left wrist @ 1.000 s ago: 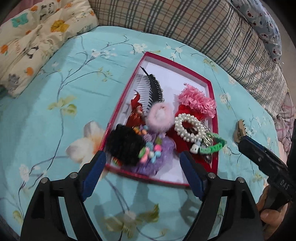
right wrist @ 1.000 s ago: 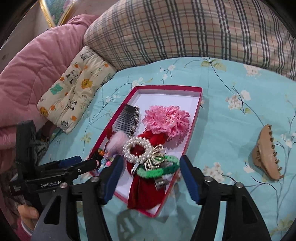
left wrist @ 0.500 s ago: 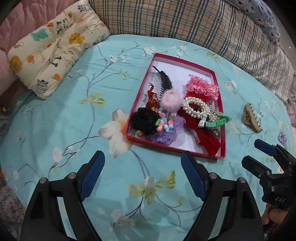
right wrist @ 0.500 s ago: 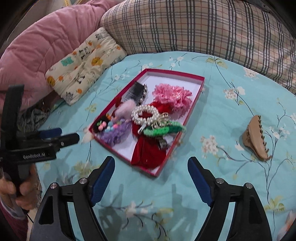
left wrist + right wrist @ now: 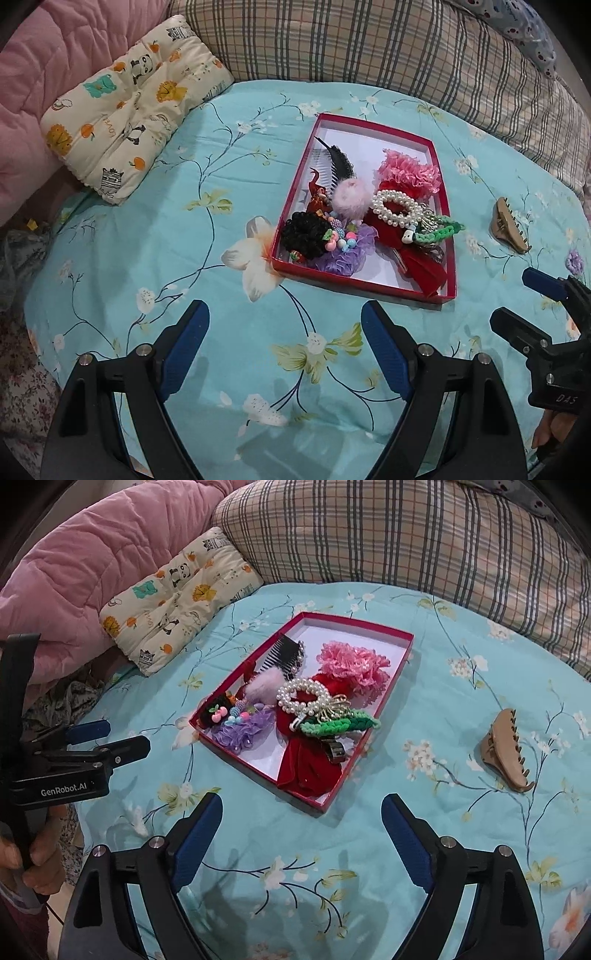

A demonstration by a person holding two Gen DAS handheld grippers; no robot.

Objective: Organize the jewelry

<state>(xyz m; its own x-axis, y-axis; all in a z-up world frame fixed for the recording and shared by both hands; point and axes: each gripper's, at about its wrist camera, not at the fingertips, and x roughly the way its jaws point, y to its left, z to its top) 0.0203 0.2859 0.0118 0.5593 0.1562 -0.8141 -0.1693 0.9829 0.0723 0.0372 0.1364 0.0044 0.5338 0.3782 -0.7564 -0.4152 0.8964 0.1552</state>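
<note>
A red box [image 5: 369, 288] [image 5: 391, 631] lies on the blue flowered bedsheet, full of hair accessories: a pearl bracelet [image 5: 397, 208] [image 5: 303, 699], a pink ruffled scrunchie [image 5: 410, 171] [image 5: 352, 662], a black comb [image 5: 334, 162] [image 5: 284, 655], a green braided band [image 5: 338, 725], a purple scrunchie [image 5: 238, 733]. A beige claw clip [image 5: 508, 230] [image 5: 508, 753] lies on the sheet right of the box. My left gripper [image 5: 284, 336] [image 5: 114, 734] is open and empty, short of the box's near edge. My right gripper [image 5: 301, 821] [image 5: 524, 299] is open and empty, also short of the box.
An animal-print cushion [image 5: 129, 103] [image 5: 173, 594] and a pink quilt [image 5: 81, 568] lie at the back left. A plaid blanket [image 5: 369, 48] [image 5: 406, 535] runs along the back.
Both grippers have pulled back and up from the box, which now looks smaller and farther. Both stay open and empty. The box and the claw clip have not moved.
</note>
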